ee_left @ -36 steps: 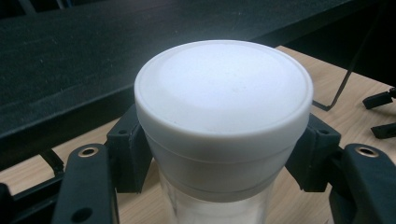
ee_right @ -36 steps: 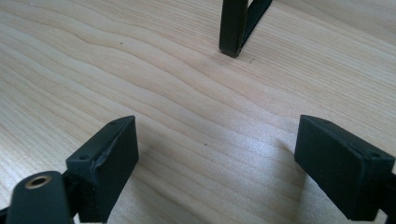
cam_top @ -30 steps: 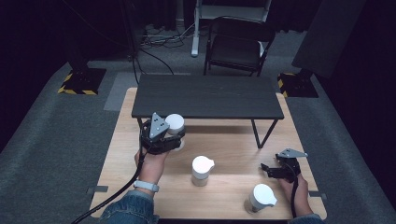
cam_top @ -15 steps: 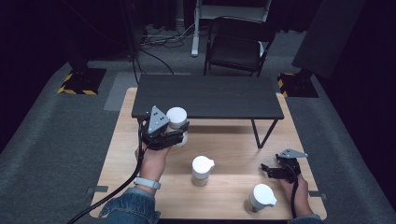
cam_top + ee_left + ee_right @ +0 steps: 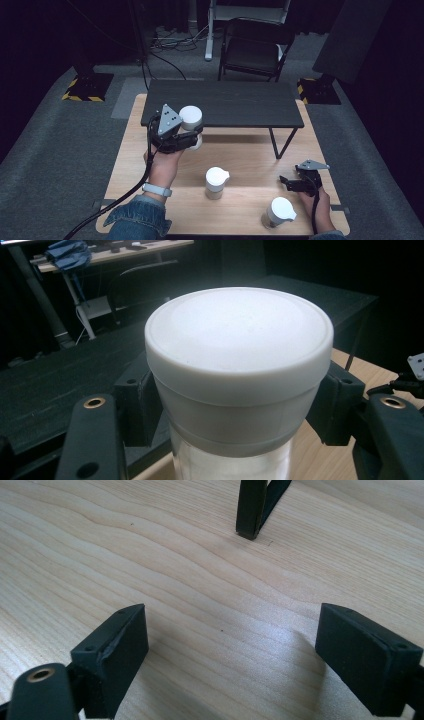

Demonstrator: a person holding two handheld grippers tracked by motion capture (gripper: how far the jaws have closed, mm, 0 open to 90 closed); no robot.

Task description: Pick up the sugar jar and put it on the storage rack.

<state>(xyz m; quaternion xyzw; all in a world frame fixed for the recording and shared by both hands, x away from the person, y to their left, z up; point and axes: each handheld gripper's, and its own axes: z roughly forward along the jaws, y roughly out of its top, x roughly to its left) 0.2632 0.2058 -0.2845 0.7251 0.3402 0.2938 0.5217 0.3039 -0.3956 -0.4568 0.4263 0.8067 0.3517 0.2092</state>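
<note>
Wooden table (image 5: pixel 250 155) carries a low black shelf (image 5: pixel 225 102) across its far half, one leg (image 5: pixel 248 510) standing ahead of the right gripper (image 5: pixel 292 183), whose jaws gape over bare wood. Two white jars (image 5: pixel 216 182) (image 5: pixel 277 212) stand nearer. Left gripper (image 5: pixel 187 140), raised at the shelf's front edge, clamps a third white-lidded jar (image 5: pixel 239 370).

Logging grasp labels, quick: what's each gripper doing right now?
Left gripper: closed on the white-lidded jar, held above the wooden table.
Right gripper: open, holding nothing, low over the table.
</note>
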